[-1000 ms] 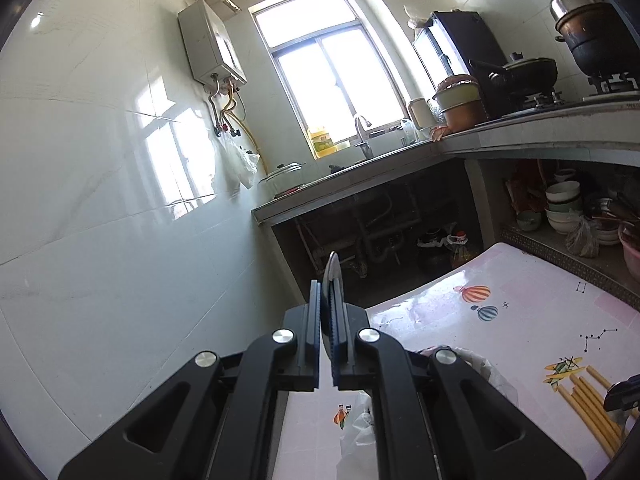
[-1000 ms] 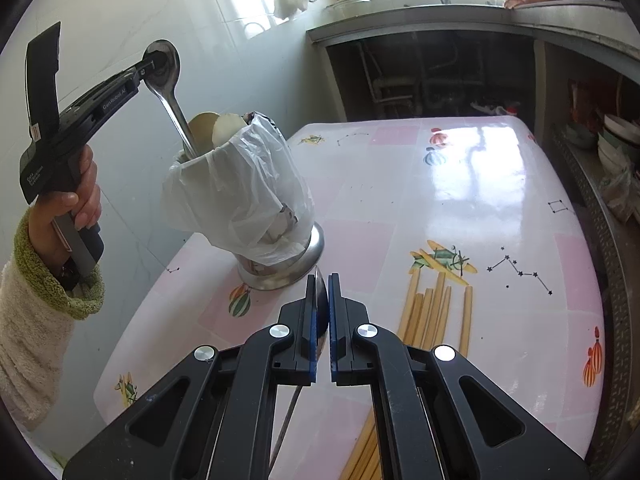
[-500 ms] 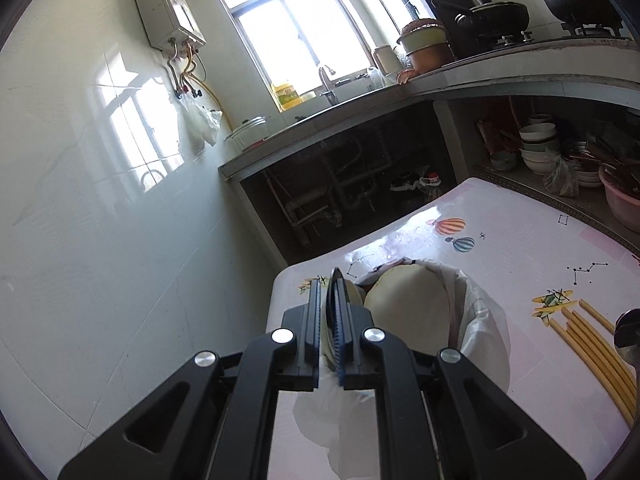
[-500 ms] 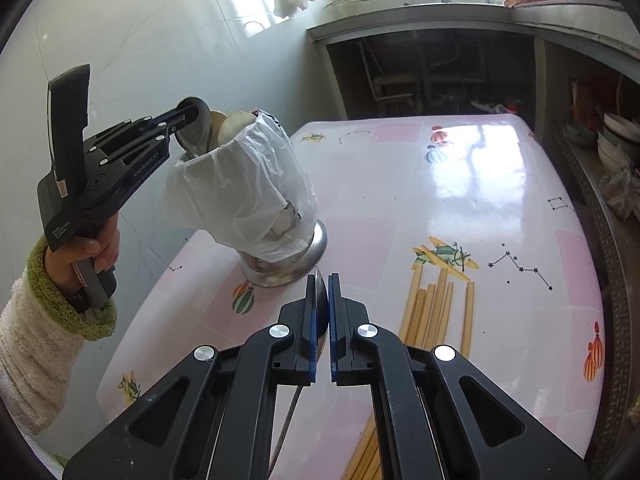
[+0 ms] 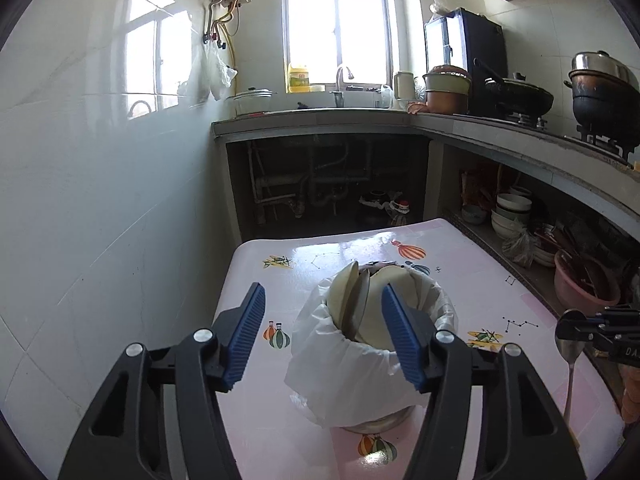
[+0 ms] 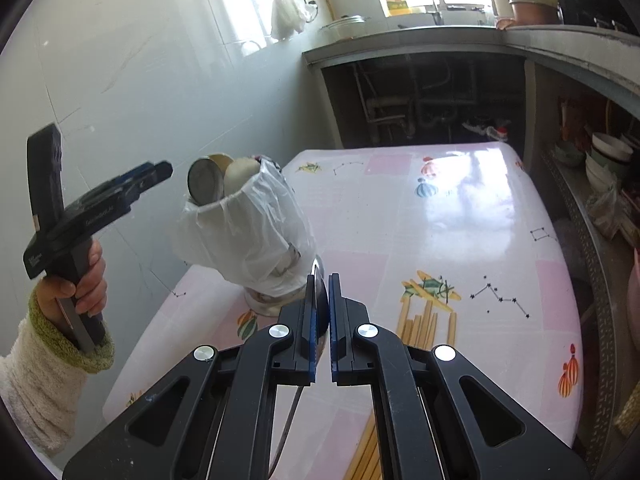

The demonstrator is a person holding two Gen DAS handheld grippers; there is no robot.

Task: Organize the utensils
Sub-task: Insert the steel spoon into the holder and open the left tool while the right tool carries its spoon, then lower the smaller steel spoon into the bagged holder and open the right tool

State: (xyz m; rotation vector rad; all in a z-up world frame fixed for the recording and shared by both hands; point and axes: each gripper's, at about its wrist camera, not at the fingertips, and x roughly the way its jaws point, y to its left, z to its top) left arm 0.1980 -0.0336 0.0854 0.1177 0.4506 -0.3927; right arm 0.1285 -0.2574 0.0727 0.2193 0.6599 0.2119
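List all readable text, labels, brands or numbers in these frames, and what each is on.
"DA": white letters on the body of the right gripper, which grips a spoon; the rest is cut off at the frame edge.
White print on the side of the left gripper (jaws opening, nothing pressed between them): too blurred to read.
Label on the yellow bottle by the window: too small to read.
No other text.

The table [image 6: 460, 216] wears a glossy pink-and-white check printed with striped balloons, small planes and black star lines; the chopsticks [image 6: 424, 322] are pale yellow, the bag [image 6: 248, 236] over the holder white, the sleeve [image 6: 44, 384] cream with a green cuff
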